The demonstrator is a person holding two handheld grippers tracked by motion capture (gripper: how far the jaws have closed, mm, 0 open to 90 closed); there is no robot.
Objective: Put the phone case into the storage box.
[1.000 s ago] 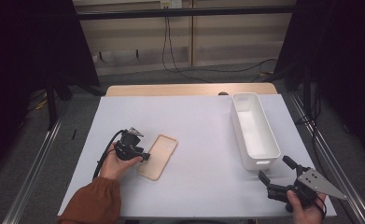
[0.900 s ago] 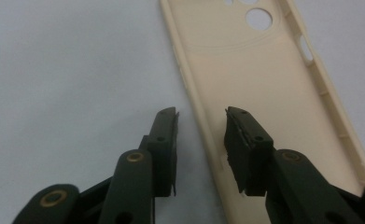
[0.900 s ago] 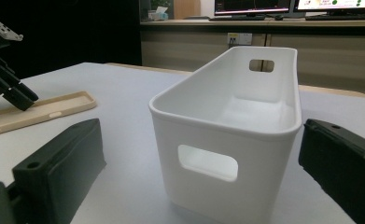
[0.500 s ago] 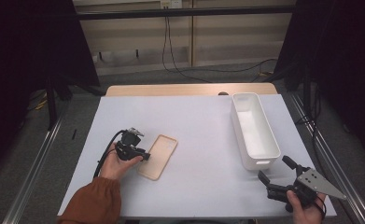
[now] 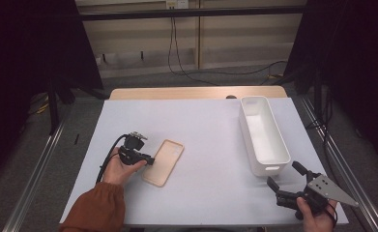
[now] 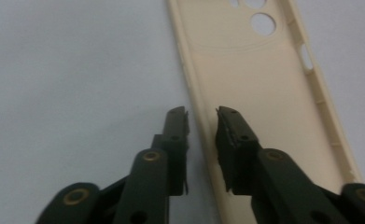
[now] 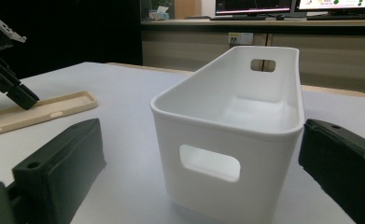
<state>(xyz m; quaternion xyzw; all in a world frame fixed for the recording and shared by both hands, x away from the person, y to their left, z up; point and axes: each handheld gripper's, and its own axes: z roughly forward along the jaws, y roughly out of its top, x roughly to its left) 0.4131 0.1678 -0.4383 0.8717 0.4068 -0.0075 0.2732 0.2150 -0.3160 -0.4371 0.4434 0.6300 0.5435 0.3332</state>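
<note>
The left gripper has its jaws straddling the long left rim of the phone case, and they have just been closing on it; a sliver of gap shows on either side of the rim, so the pads are not yet pinching. To do this well, I'd say finish the squeeze squarely on that thin wall, tips low against the table, before any lift, since the soft edge could fold or slip out. The right gripper waits spread wide, empty, just short of the white bin. The case lies flat, hollow side up, on the table's left half, long axis running diagonally away, camera holes at the far end.
</note>
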